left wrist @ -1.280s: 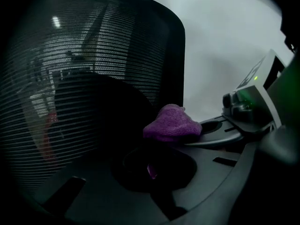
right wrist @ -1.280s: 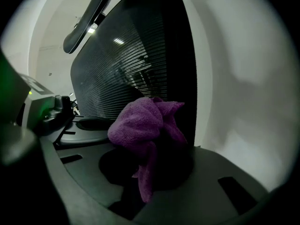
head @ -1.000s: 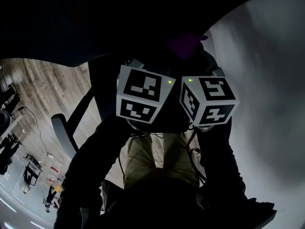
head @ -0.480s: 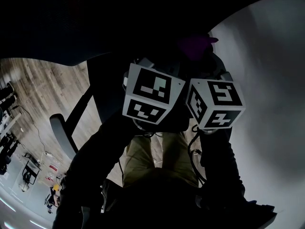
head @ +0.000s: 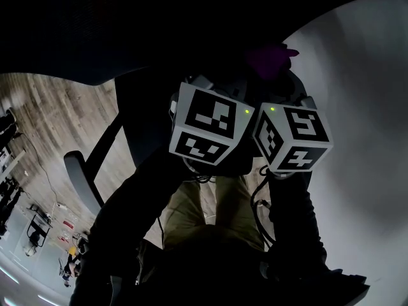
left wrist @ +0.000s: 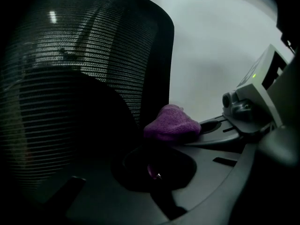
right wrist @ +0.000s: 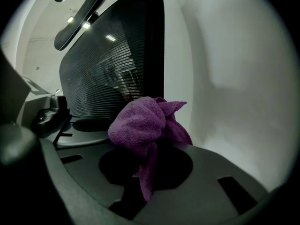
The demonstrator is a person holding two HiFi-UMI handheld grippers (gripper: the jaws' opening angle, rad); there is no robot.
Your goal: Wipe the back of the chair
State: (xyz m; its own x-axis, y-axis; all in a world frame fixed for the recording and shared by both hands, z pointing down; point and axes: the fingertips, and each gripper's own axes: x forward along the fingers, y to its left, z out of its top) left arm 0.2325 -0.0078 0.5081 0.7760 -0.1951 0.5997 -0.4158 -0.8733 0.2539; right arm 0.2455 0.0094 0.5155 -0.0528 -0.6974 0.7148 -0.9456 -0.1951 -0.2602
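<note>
The chair's black mesh back (right wrist: 117, 69) rises just ahead of both grippers, with its headrest (right wrist: 77, 18) above. My right gripper (right wrist: 145, 142) is shut on a bunched purple cloth (right wrist: 140, 123), held close to the right edge of the back. In the head view the cloth (head: 273, 57) peeks out above the right gripper's marker cube (head: 293, 138). The left gripper's marker cube (head: 209, 131) sits beside it. In the left gripper view the mesh back (left wrist: 93, 55) fills the left, and the cloth (left wrist: 171, 124) shows to the right. The left jaws are lost in shadow.
A white wall (head: 363, 107) stands close on the right. The chair's armrest (head: 80, 180) juts out at the left over the wooden floor (head: 44, 120). Below the cubes are the person's legs in khaki trousers (head: 210, 215).
Both grippers have shifted a little to the right and up in the head view, carrying the purple cloth along the chair back.
</note>
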